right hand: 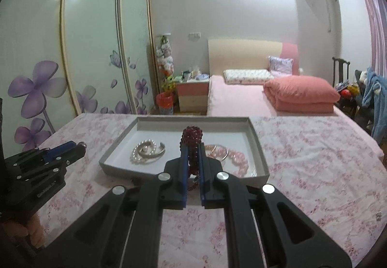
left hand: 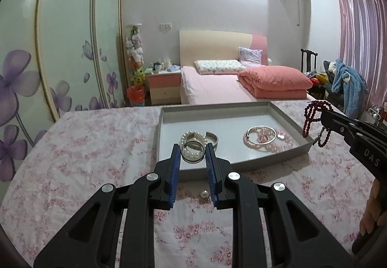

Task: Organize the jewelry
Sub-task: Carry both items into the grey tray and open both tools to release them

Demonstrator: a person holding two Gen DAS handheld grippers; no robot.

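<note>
Left hand-held gripper [left hand: 193,150]: pinches a ring [left hand: 193,151].
Right hand-held gripper [right hand: 192,156]: squeezes red beads [right hand: 192,138].
Risk: beads dangle, could snag the tray [right hand: 260,144] edge; ring could slip out.

The grey tray [left hand: 287,118] is sitting open-topped on the floral cloth [left hand: 92,147], its raised walls blocking any low sideways entry. Inside, 2 clusters are taking up floor: the pearl bracelet [left hand: 193,136] with the silver cuff [left hand: 212,138] on the left, the pink bead bracelets [left hand: 266,141] on the right. Bare tray floor is lying between them and along the far wall. A loose pearl [left hand: 205,194] is lying on the cloth just before the tray.
</note>
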